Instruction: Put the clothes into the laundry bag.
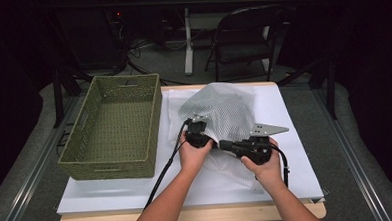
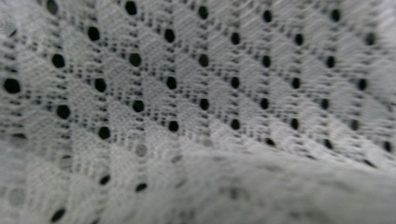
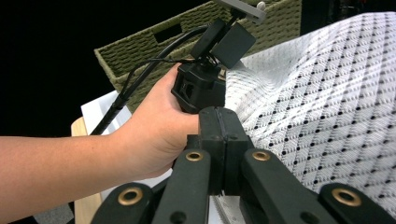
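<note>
A white mesh cloth (image 1: 224,107) with small dark holes stands bunched up on the white table cover (image 1: 290,136). My left gripper (image 1: 205,132) is pushed into its near left side. The cloth gathers there, rises off the table, and hangs across the left gripper view (image 2: 196,93), hiding the jaws. My right gripper (image 1: 224,144) lies level just to the right and points toward the left one. In its own view my right gripper (image 3: 219,119) has its black jaws pressed together, with the left hand, the left gripper (image 3: 201,86) and the cloth (image 3: 327,102) close behind.
A green woven basket (image 1: 152,127) stands with nothing in it on the left half of the table, and its wall (image 3: 154,42) rises behind the left hand. Beyond the table's far edge stands a dark folding chair (image 1: 246,38). Cables trail from both grippers toward the near edge.
</note>
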### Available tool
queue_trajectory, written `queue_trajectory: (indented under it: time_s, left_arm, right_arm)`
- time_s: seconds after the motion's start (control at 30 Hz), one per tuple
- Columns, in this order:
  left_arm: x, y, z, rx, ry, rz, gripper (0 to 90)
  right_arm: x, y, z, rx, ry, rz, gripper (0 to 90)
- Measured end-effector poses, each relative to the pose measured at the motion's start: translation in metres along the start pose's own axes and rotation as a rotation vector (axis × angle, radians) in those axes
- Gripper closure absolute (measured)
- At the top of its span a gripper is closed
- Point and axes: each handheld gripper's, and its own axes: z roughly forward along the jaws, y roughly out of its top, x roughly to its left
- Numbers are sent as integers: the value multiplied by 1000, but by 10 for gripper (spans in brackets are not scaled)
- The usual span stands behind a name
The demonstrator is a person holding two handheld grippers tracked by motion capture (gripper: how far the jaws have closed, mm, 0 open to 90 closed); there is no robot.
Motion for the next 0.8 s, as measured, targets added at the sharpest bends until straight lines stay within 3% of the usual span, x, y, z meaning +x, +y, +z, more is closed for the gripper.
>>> queue_trajectory:
  time_s: [0.1, 0.3, 0.43, 0.5, 0.73, 0.8]
  left_arm:
    - [5, -3, 9, 2, 16, -26, 786]
    - [10, -7, 15, 25, 8, -8, 703]
    - [9, -7, 9, 38, -23, -8, 548]
    - [7, -8, 5, 39, -14, -2, 483]
    - [4, -13, -8, 52, -4, 51, 387]
    - [4, -15, -13, 51, -21, 55, 362]
  right_arm:
    - [-2, -2, 1, 4, -11, 5, 900]
    - [-5, -5, 4, 29, -43, -6, 900]
    - [-8, -5, 3, 26, -53, -8, 900]
    - [-9, -5, 2, 25, -56, -4, 900]
    - [-11, -5, 0, 15, -62, 10, 900]
    - [-11, -4, 0, 15, -63, 9, 900]
